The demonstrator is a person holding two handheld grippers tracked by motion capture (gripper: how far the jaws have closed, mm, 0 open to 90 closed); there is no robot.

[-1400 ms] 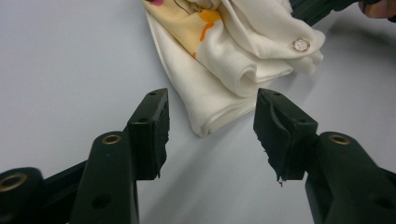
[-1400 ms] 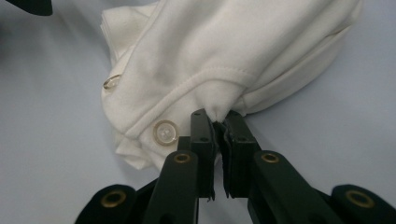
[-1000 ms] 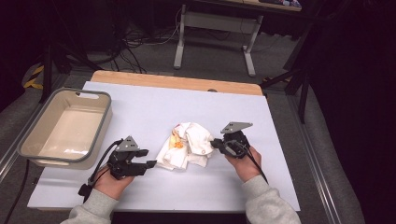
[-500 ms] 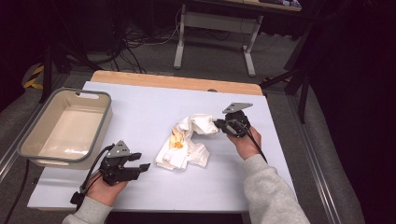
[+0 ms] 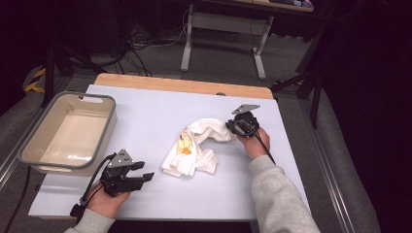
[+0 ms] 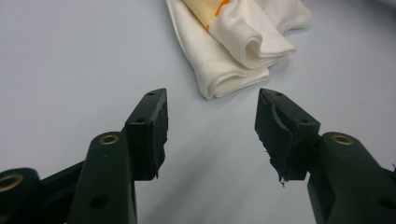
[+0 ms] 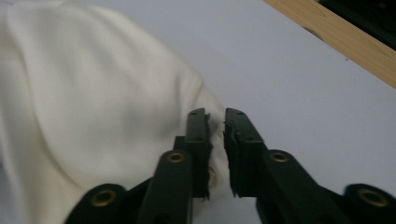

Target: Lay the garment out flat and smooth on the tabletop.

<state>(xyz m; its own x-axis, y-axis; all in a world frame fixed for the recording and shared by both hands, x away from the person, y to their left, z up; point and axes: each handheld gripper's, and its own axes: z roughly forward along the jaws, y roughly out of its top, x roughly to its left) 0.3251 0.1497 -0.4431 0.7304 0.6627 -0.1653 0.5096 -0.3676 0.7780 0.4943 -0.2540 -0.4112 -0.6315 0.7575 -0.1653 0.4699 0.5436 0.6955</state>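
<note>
The right gripper (image 5: 232, 127) has carried its corner of the white cloth (image 5: 194, 150) up and away from the person toward the far right of the bench (image 5: 145, 104) since a second ago, and its jaws have just been opening: in the right gripper view they stand a narrow gap apart with the cloth's edge (image 7: 212, 128) still lying between them, the pads no longer seeming to press it. That pull has drawn the bundle out into a longer band, so the cloth now runs from the right gripper down to a folded heap with an orange print near the bench's middle. The left gripper (image 5: 141, 177) has drawn back to the near left edge of the bench and lies apart from the cloth; its jaws (image 6: 210, 135) are about half open with nothing between them, the folded near corner of the cloth just ahead of them. I judge this a release after a spreading pull, and the cloth remains well bunched, so more pulls seem needed. The grey tub (image 5: 29, 150) at the left sits untouched.
</note>
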